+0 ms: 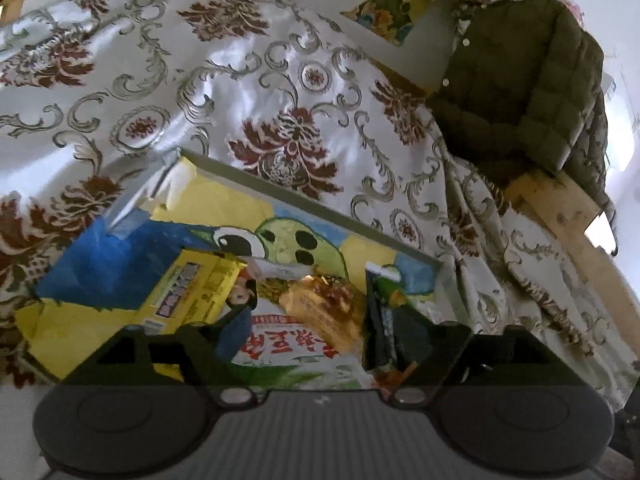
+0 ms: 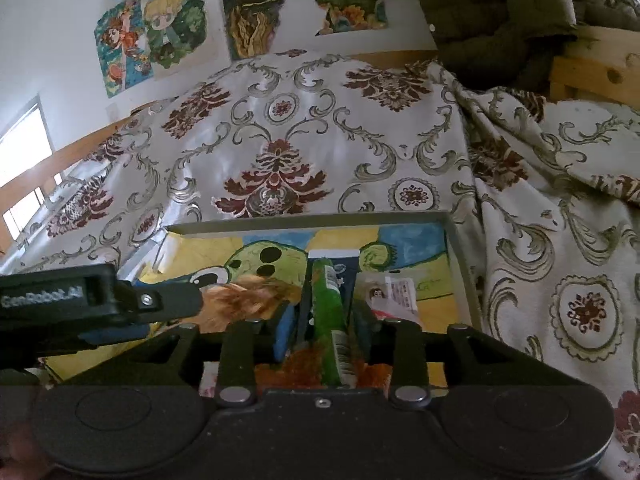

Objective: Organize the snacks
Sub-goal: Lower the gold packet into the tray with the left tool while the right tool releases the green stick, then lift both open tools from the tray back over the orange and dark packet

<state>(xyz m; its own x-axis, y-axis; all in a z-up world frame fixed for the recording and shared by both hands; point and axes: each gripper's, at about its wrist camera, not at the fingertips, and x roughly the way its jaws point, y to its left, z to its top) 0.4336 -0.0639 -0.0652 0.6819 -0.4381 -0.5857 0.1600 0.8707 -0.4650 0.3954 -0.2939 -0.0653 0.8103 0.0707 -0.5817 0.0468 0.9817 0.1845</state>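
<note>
A shallow tray with a painted cartoon bottom lies on the patterned cloth. In it are a yellow packet, a white packet with red characters and an orange packet. My left gripper hangs open and wide over the white and orange packets, with nothing pressed between its fingers. In the right wrist view a green packet stands on edge in the tray, between the blue pads of my right gripper. Dark gaps show beside the packet, so that gripper is open. One left finger reaches in beside the orange packet.
A shiny floral cloth covers the surface around the tray and hangs in folds at the right. An olive padded jacket lies on a wooden frame at the right. Cartoon posters hang on the wall behind.
</note>
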